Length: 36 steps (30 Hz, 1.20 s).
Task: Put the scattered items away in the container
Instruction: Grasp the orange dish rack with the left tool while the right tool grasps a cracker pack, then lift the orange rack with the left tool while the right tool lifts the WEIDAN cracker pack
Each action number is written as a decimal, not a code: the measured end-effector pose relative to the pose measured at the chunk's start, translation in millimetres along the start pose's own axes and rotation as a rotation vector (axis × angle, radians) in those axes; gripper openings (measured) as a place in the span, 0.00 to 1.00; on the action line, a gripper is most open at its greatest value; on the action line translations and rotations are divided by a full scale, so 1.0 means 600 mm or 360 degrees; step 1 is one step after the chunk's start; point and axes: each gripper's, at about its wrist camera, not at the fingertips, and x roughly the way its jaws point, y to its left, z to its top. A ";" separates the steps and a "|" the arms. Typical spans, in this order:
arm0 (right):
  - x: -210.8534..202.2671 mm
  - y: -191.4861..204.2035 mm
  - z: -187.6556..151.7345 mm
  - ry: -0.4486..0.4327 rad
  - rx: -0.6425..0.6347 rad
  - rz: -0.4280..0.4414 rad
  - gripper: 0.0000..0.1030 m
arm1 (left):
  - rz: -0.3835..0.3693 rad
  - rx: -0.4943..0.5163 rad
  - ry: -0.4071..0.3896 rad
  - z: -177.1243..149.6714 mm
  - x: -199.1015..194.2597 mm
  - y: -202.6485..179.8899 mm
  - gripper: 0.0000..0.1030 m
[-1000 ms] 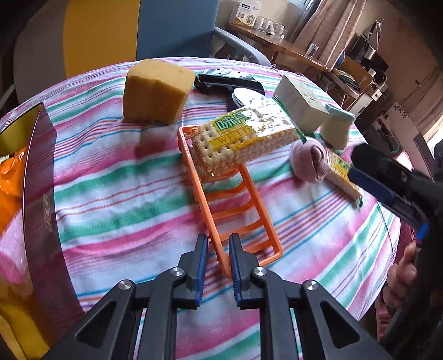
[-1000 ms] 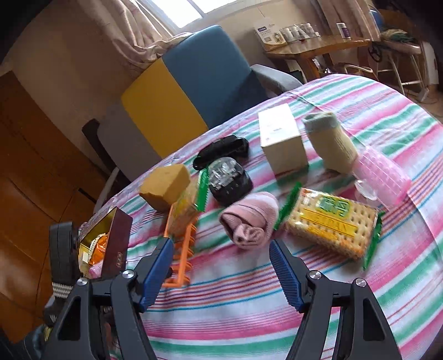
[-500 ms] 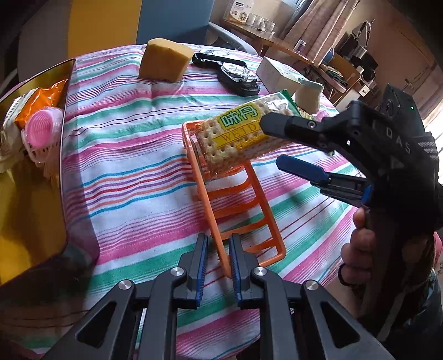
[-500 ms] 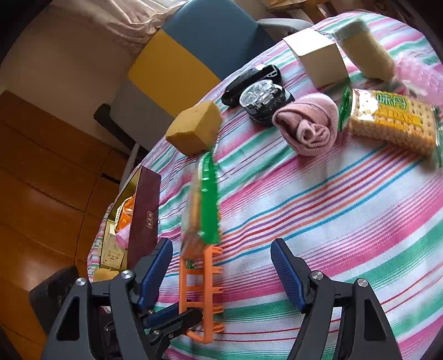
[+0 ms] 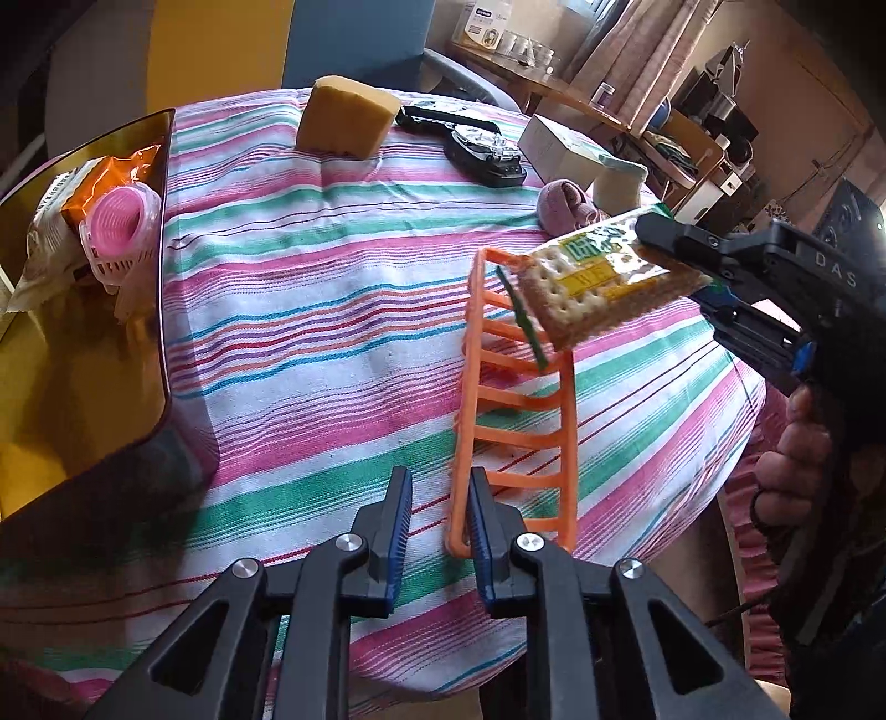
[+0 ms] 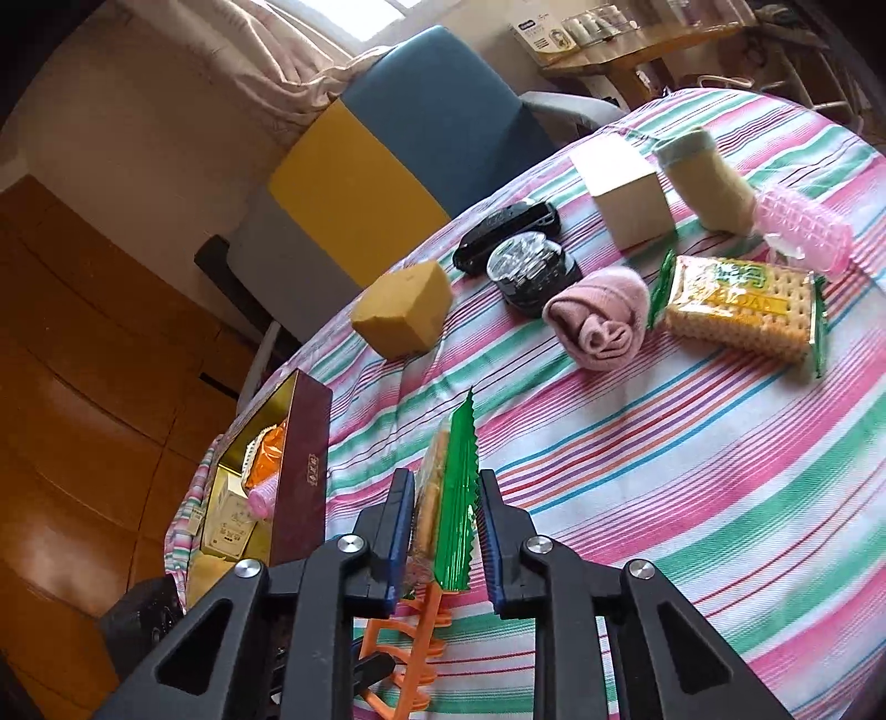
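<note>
Our right gripper (image 6: 446, 531) pinches the clear-wrapped cracker packet (image 5: 603, 285) in its jaws, above the table, well short of the gold-lined box (image 5: 83, 343). Left gripper (image 5: 434, 509) jaws pinch the orange plastic rack (image 5: 515, 399). The edge grip looks shallow; the packet could slip during transfer.

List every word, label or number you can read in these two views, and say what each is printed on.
"DAS": white letters on the right gripper body, left wrist view.
Green and yellow label on the held cracker packet: blurred, unreadable.
Label on the second cracker packet on the tablecloth: Latin letters too blurred to spell.
Gold marks on the container side: too small.
Printed box on the far wooden table: unreadable.
</note>
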 end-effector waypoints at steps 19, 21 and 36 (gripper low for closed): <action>-0.059 -0.154 -0.009 -0.0072 0.0314 -0.0215 0.55 | 0.0000 -0.0059 -0.0037 -0.015 -0.015 0.005 0.38; -0.061 -0.161 -0.016 -0.0085 0.0318 -0.0193 0.56 | -0.0031 -0.0048 -0.0077 -0.014 -0.025 0.005 0.42; -0.079 -0.142 -0.016 -0.0008 0.0112 -0.0312 0.69 | -0.0008 0.0346 0.0075 0.036 0.026 -0.065 0.54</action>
